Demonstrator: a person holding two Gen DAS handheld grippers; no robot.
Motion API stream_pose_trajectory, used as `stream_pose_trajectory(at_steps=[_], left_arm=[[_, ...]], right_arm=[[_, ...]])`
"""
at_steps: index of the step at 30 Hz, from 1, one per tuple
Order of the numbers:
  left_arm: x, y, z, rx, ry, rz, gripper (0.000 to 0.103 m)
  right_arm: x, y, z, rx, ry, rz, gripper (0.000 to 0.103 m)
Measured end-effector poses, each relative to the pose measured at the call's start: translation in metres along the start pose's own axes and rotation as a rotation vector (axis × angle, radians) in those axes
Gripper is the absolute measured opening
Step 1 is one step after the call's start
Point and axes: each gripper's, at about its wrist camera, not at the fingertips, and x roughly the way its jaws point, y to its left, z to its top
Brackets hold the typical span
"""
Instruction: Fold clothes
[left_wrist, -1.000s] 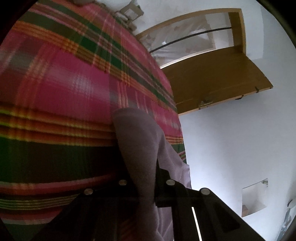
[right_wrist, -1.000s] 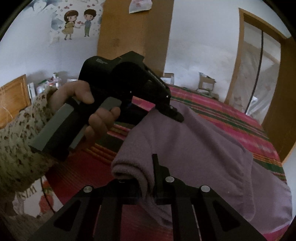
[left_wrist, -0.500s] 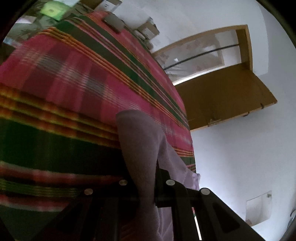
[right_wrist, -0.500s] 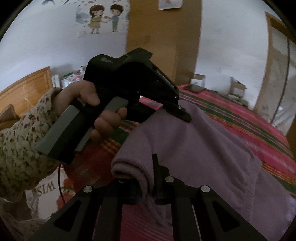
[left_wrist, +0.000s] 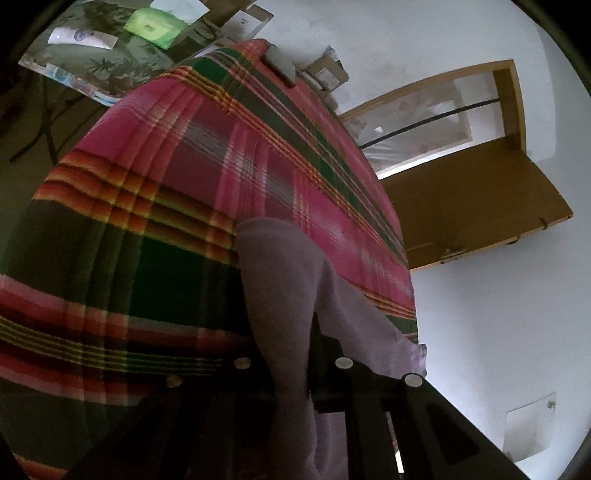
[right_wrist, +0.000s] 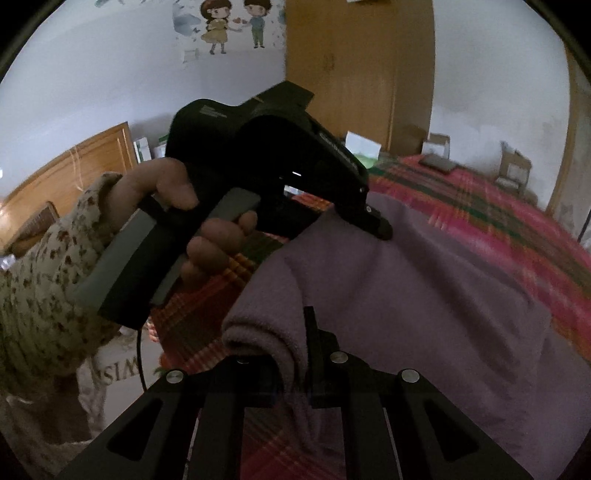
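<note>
A lilac fleece garment is held above a bed with a pink, green and orange plaid cover. My right gripper is shut on a folded edge of it at the near left. In the right wrist view, the other black gripper, gripped by a hand in a floral sleeve, pinches the garment's far edge. In the left wrist view, my left gripper is shut on a hanging fold of the lilac garment, with the plaid cover behind it.
A wooden door stands open past the bed's far end. Boxes sit by the wall beyond the bed. A wooden wardrobe and a headboard line the wall. A leaf-patterned side table with papers stands beside the bed.
Both grippers keep their hold on the garment. The left wrist view has swung, bringing the bed's edge and the side table into sight. The right wrist view has turned left.
</note>
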Motion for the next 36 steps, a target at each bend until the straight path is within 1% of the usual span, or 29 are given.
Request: stream_pose_trajectory(at_steps=[5, 7, 9, 12, 15, 17, 20, 21, 22, 25, 26, 29, 31, 33, 36], left_arm=[[-0.018, 0.013, -0.005, 0.006, -0.012, 0.035, 0.023], [-0.027, 0.017, -0.008, -0.006, -0.020, 0.046, 0.024], [-0.032, 0.020, -0.012, -0.018, -0.035, 0.054, 0.025], [-0.039, 0.018, -0.022, -0.035, -0.067, 0.073, 0.025], [-0.054, 0.015, -0.032, -0.033, -0.112, 0.092, 0.025], [-0.065, 0.007, -0.041, 0.000, -0.147, 0.114, 0.025], [-0.077, -0.010, -0.054, 0.058, -0.189, 0.135, 0.025], [-0.078, -0.016, -0.058, 0.072, -0.194, 0.140, 0.026], [-0.079, -0.022, -0.062, 0.091, -0.199, 0.148, 0.029], [-0.079, -0.042, -0.072, 0.144, -0.220, 0.153, 0.029], [-0.078, -0.046, -0.075, 0.151, -0.215, 0.145, 0.029], [-0.068, -0.060, -0.083, 0.178, -0.190, 0.131, 0.030], [-0.059, -0.071, -0.089, 0.200, -0.164, 0.115, 0.030], [-0.047, -0.080, -0.094, 0.219, -0.133, 0.105, 0.030], [-0.024, -0.095, -0.100, 0.242, -0.087, 0.094, 0.030]], right_arm=[[0.006, 0.001, -0.001, 0.021, 0.030, 0.009, 0.014], [0.006, 0.001, -0.002, 0.023, 0.039, 0.008, 0.015], [0.001, 0.001, -0.004, 0.028, 0.038, 0.012, 0.018], [-0.009, 0.002, -0.008, 0.036, 0.029, 0.021, 0.018], [-0.019, 0.003, -0.011, 0.044, 0.020, 0.030, 0.018], [-0.029, 0.002, -0.014, 0.055, 0.005, 0.034, 0.018], [-0.045, -0.009, -0.018, 0.094, -0.038, 0.043, 0.018], [-0.051, -0.014, -0.019, 0.110, -0.051, 0.030, 0.018], [-0.057, -0.019, -0.020, 0.125, -0.064, 0.017, 0.018], [-0.074, -0.038, -0.028, 0.190, -0.090, -0.026, 0.018], [-0.085, -0.041, -0.037, 0.219, -0.097, -0.035, 0.018], [-0.097, -0.065, -0.046, 0.282, -0.105, -0.133, 0.018], [-0.101, -0.089, -0.053, 0.330, -0.098, -0.200, 0.018], [-0.107, -0.109, -0.065, 0.384, -0.084, -0.256, 0.018], [-0.116, -0.140, -0.087, 0.458, -0.047, -0.366, 0.018]])
